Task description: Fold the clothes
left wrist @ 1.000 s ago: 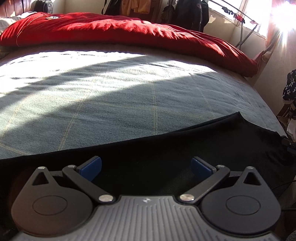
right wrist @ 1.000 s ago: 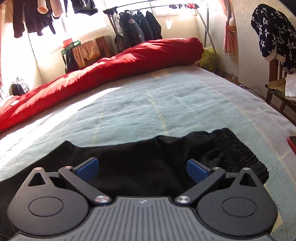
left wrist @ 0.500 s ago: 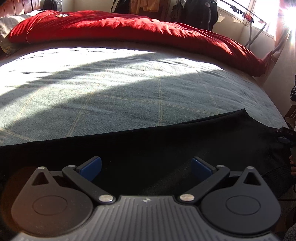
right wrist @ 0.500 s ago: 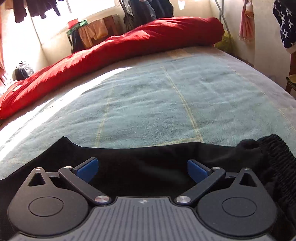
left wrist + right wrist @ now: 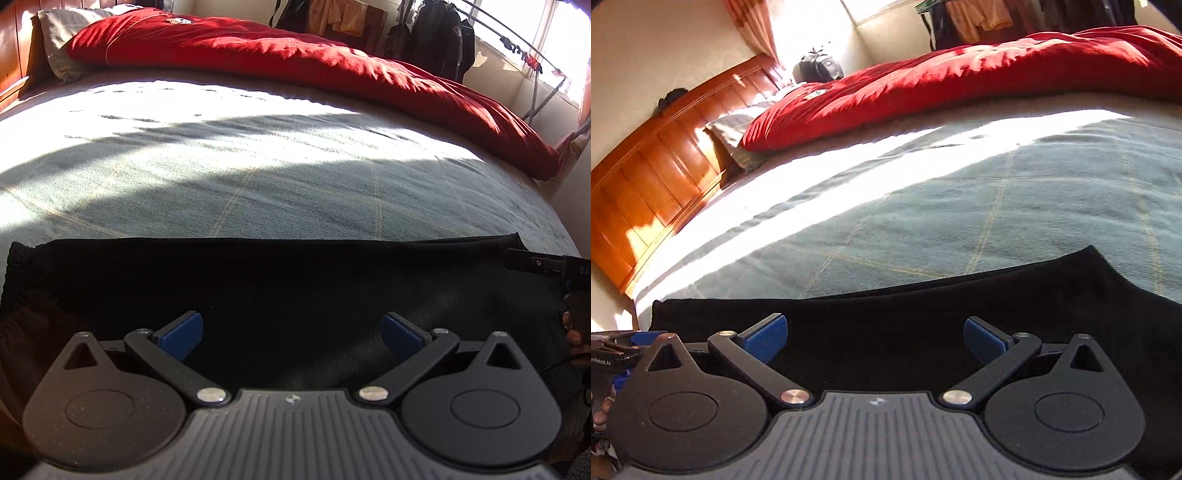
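One black garment point(image 5: 280, 280) lies flat on the bed point(image 5: 258, 177); two grippers, left point(image 5: 291, 332) and right point(image 5: 873, 334), hover with fingers spread, holding nothing.

The left gripper point(image 5: 291, 334) hung over a black garment point(image 5: 280, 280) with its jaws spread wide and nothing between the blue pads point(image 5: 181, 334). The garment lay flat across the near edge of the bed point(image 5: 295, 177), its far edge running straight from 9 o'clock to 3 o'clock. Sunlight striped the grey-green cover beyond it. A red duvet point(image 5: 314, 70) was bunched along the far side, from 11 o'clock down to 2 o'clock. At 3 o'clock part of the right gripper point(image 5: 546, 266) showed at the garment's corner.
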Demonstrator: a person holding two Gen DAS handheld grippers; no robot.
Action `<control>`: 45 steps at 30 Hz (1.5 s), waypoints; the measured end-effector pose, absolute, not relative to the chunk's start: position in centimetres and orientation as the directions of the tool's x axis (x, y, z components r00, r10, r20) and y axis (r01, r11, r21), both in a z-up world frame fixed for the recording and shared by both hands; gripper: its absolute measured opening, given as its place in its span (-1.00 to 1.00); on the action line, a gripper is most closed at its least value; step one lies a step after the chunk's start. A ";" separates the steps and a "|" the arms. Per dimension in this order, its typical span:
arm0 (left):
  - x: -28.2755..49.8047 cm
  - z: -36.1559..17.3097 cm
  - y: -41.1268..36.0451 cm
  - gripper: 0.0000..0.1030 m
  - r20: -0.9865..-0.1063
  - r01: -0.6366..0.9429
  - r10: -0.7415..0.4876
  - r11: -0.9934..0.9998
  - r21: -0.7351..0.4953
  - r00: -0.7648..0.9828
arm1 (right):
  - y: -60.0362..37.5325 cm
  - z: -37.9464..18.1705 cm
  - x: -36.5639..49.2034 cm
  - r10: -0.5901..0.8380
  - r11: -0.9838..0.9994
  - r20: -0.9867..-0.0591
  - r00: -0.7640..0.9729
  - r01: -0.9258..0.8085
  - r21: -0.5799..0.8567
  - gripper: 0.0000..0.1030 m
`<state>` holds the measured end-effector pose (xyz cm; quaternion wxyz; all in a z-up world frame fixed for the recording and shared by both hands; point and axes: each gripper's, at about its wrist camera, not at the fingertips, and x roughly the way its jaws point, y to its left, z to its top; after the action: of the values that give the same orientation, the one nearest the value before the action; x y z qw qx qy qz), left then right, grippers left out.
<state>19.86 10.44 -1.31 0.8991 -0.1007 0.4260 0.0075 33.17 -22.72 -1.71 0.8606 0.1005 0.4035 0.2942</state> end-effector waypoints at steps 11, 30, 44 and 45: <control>17.6 -2.0 14.8 0.99 -0.734 -0.118 -0.117 0.958 -0.260 0.669 | -19.7 -0.8 36.9 0.529 0.838 -0.651 0.545 -0.453 0.303 1.00; 21.2 -2.7 16.1 0.99 -0.723 0.165 -0.333 0.941 -0.295 0.605 | -24.4 1.2 18.0 0.549 0.826 -0.608 0.573 -0.260 0.501 1.00; 18.9 -3.5 21.2 0.99 -0.755 0.188 -0.355 0.935 -0.302 0.551 | -15.0 0.1 16.3 0.547 0.837 -0.659 0.516 -0.329 0.438 1.00; 18.6 -3.8 21.8 0.99 -0.759 0.171 -0.351 0.935 -0.309 0.549 | -14.7 0.3 16.6 0.549 0.836 -0.655 0.519 -0.333 0.437 1.00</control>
<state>18.63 21.83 -3.82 0.8744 -0.0997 0.4508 -0.1494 16.58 -14.65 0.34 0.8618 0.1295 0.4184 0.2558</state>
